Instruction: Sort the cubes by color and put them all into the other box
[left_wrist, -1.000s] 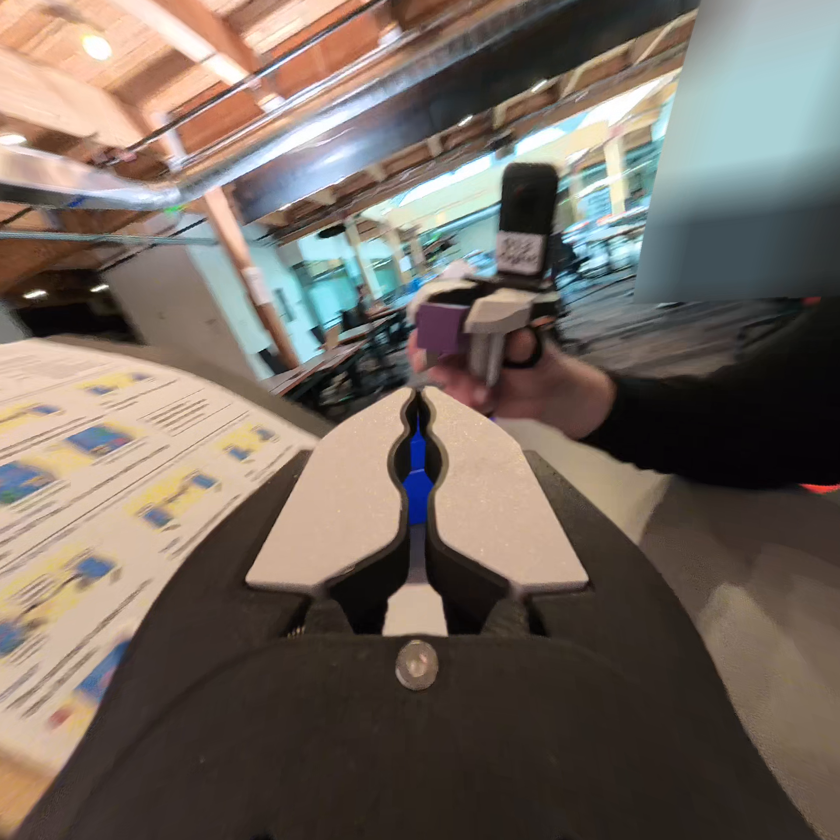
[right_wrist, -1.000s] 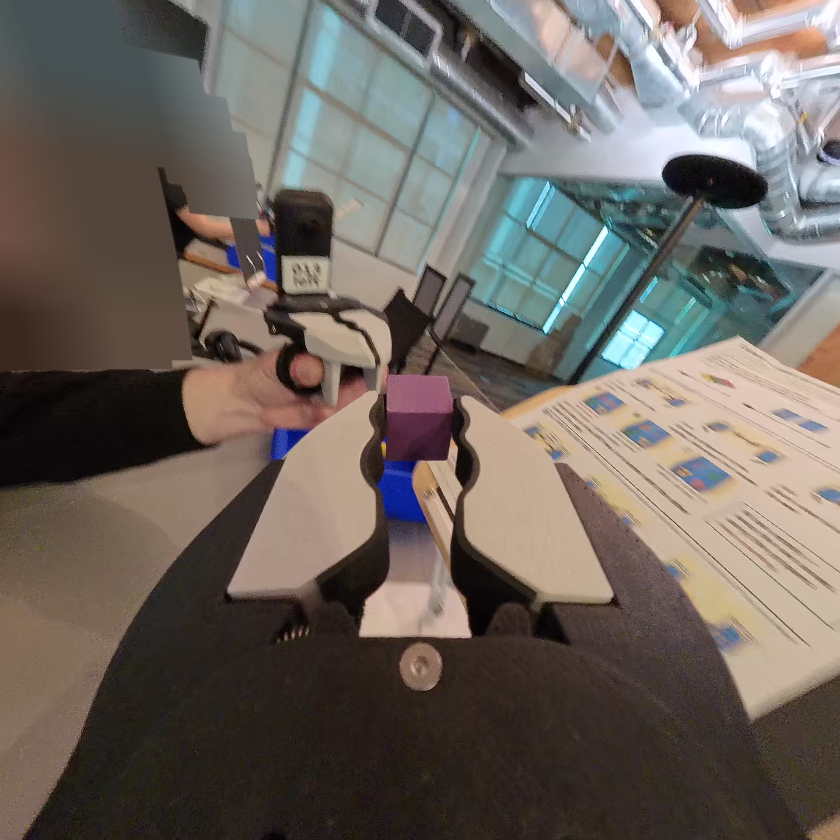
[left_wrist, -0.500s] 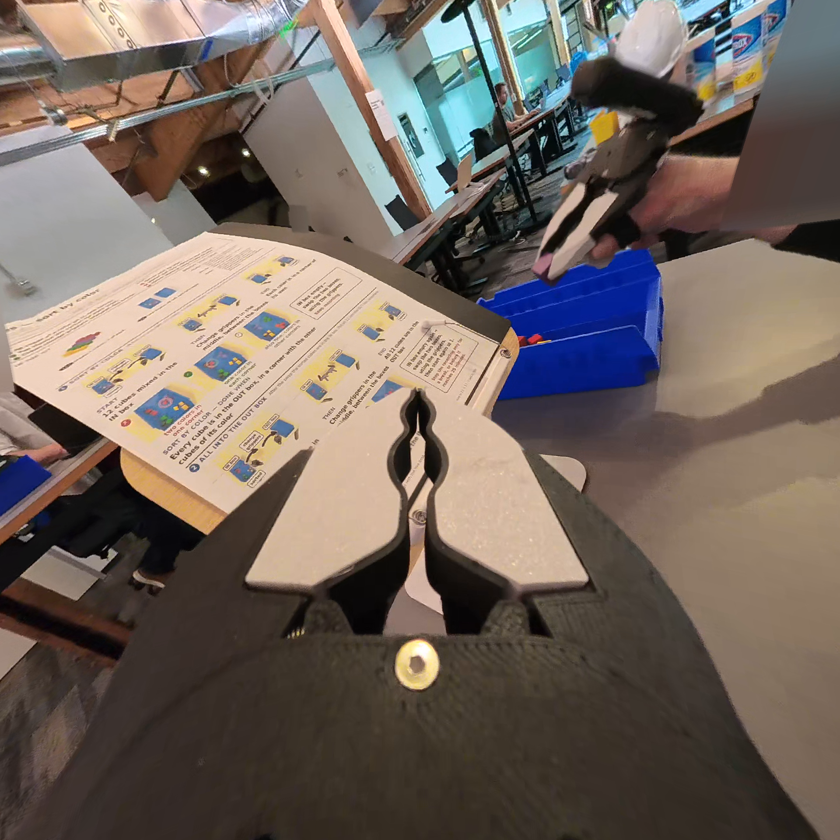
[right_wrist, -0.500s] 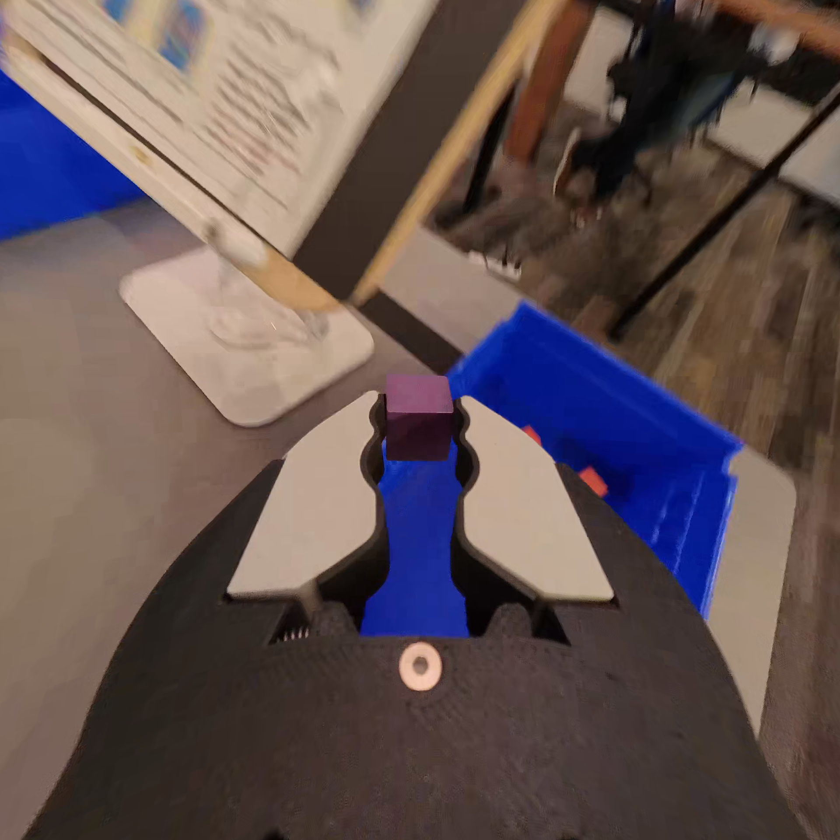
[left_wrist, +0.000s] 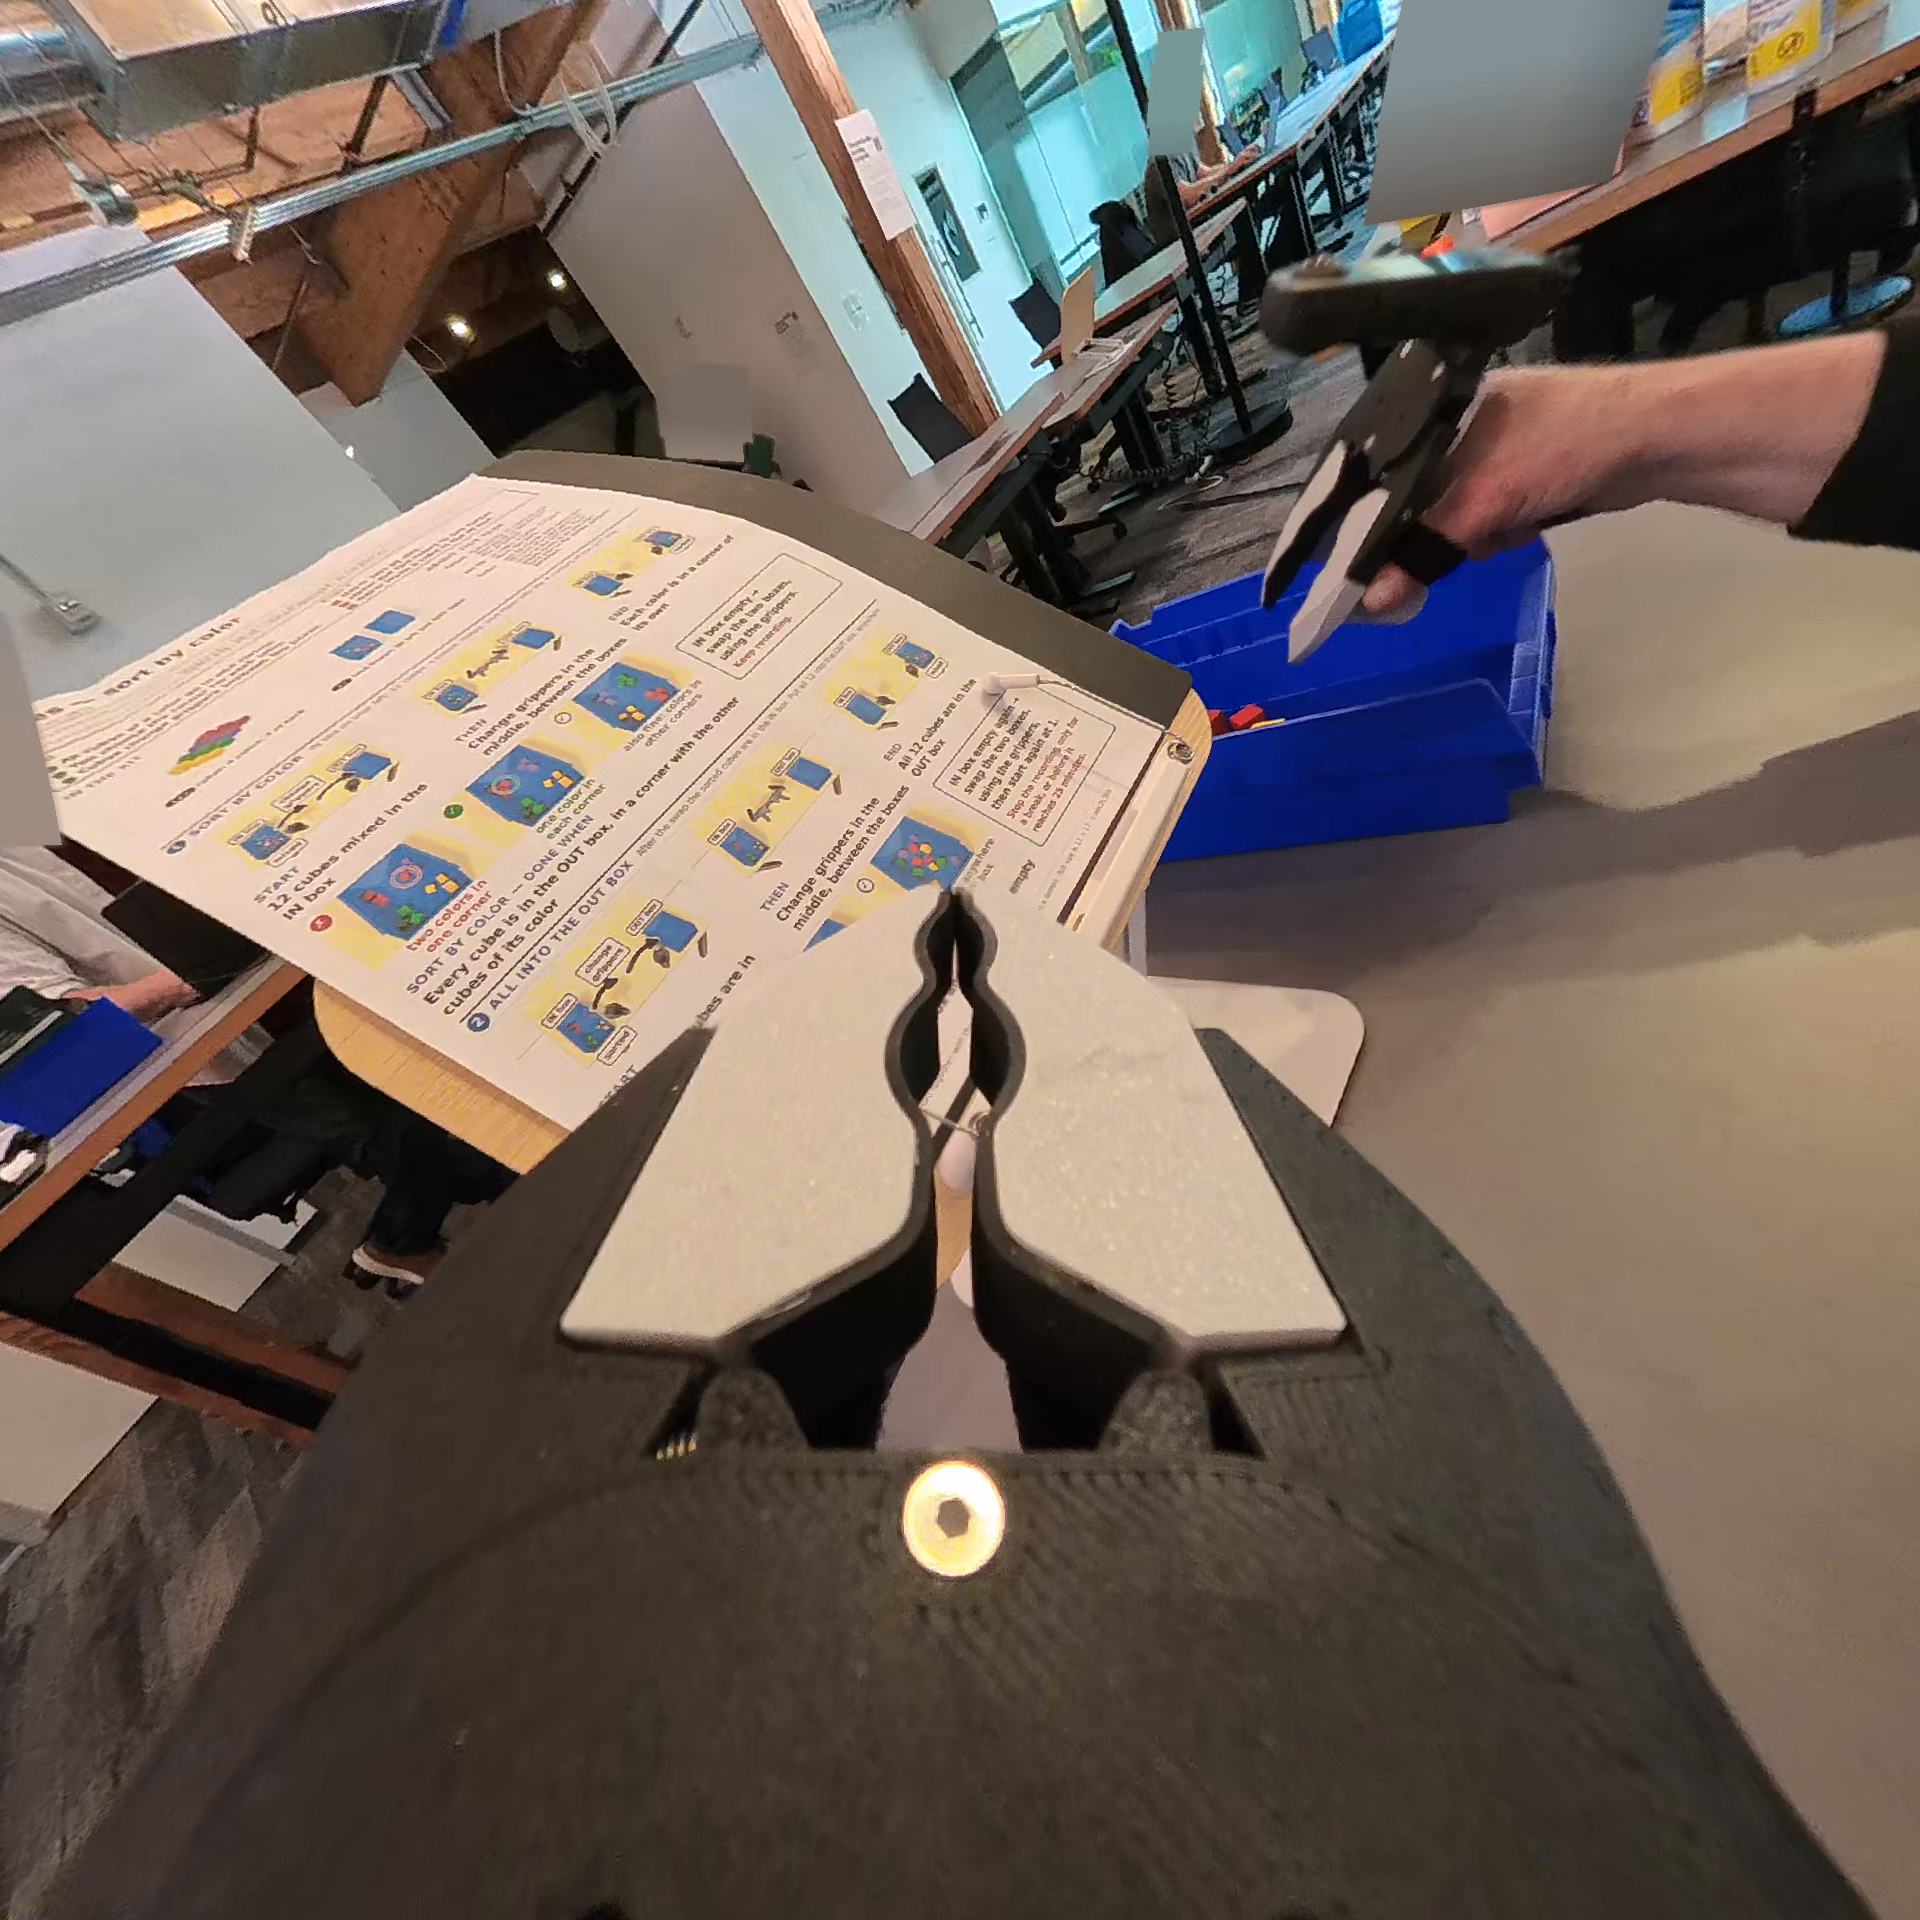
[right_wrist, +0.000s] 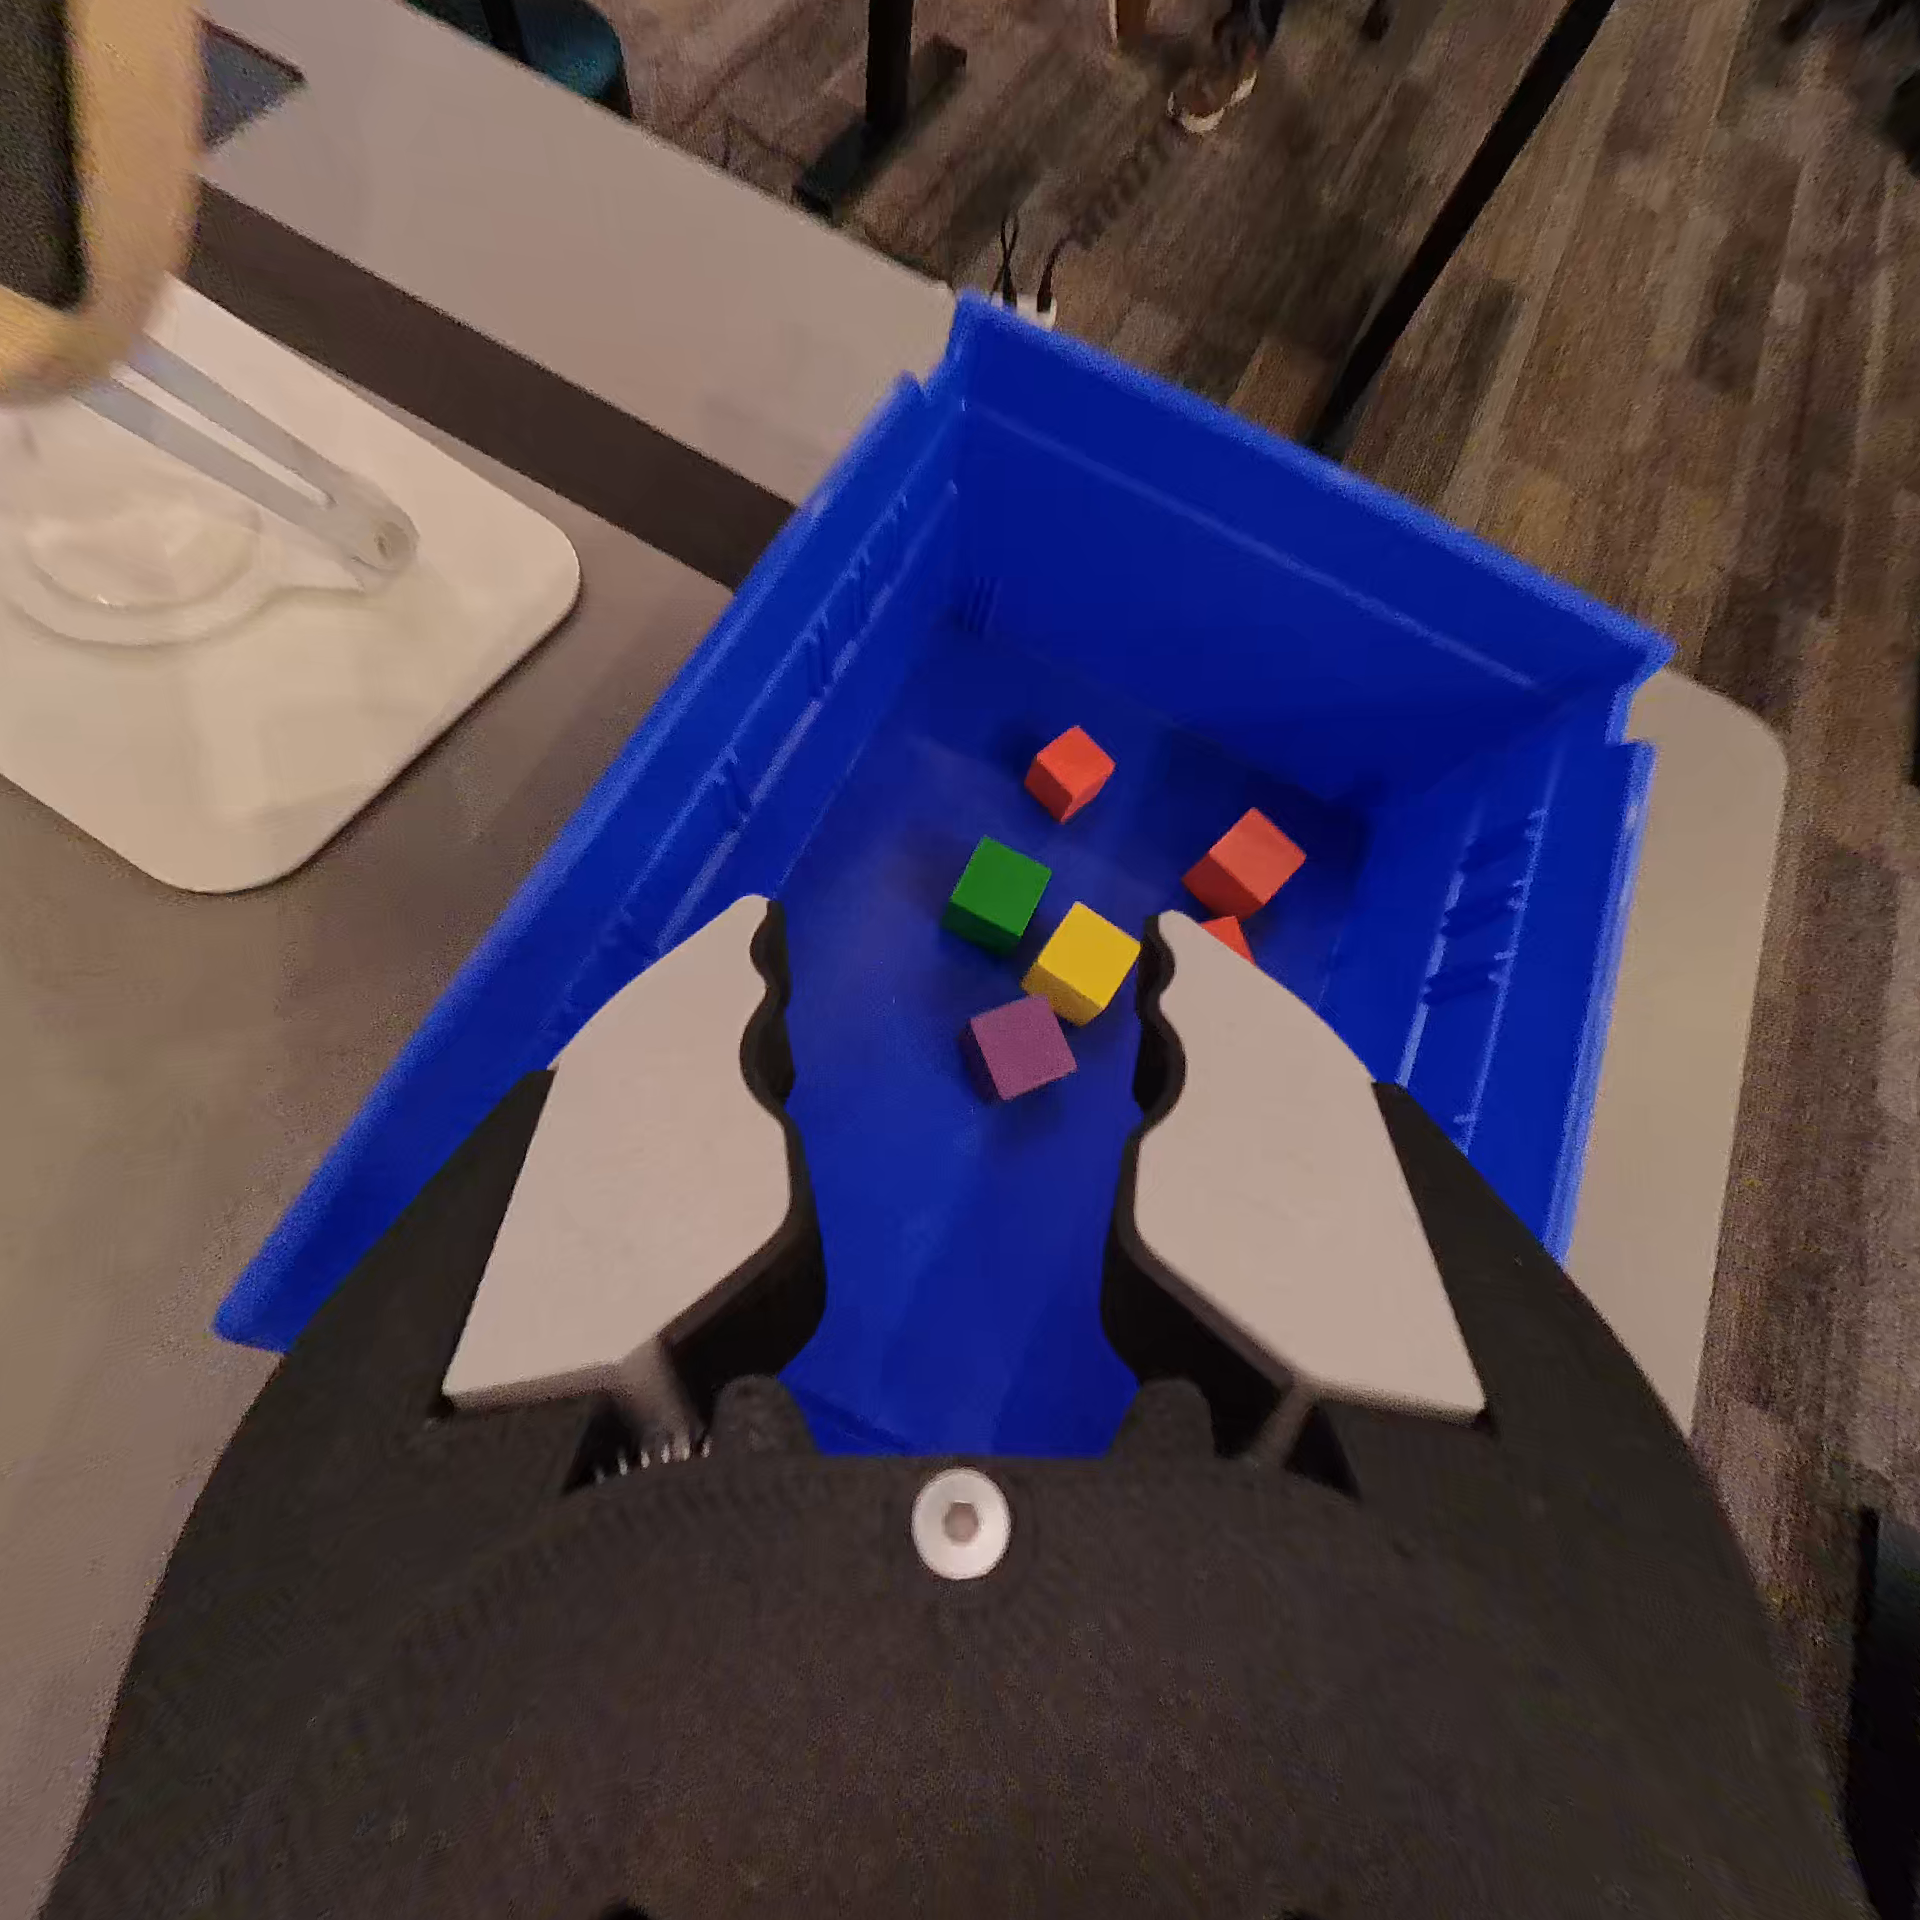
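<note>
The right hand-held gripper (right_wrist: 961, 935) hangs over the blue box (right_wrist: 1351, 499) with its jaws spread wide and nothing between them. The purple cube (right_wrist: 1020, 1046) lies on the box floor directly below and ahead, between the fingertips' line, touching the yellow cube (right_wrist: 1081, 961); being cubic, it has no long axis. Also inside are a green cube (right_wrist: 997, 894) and three red cubes (right_wrist: 1070, 771), loosely mixed, not grouped by colour. The left hand-held gripper (left_wrist: 954, 914) is closed and empty, well apart above the tabletop (left_wrist: 1610, 1143) near the instruction sheet (left_wrist: 582, 748). Judgement: the right is nearer for any regrouping.
</note>
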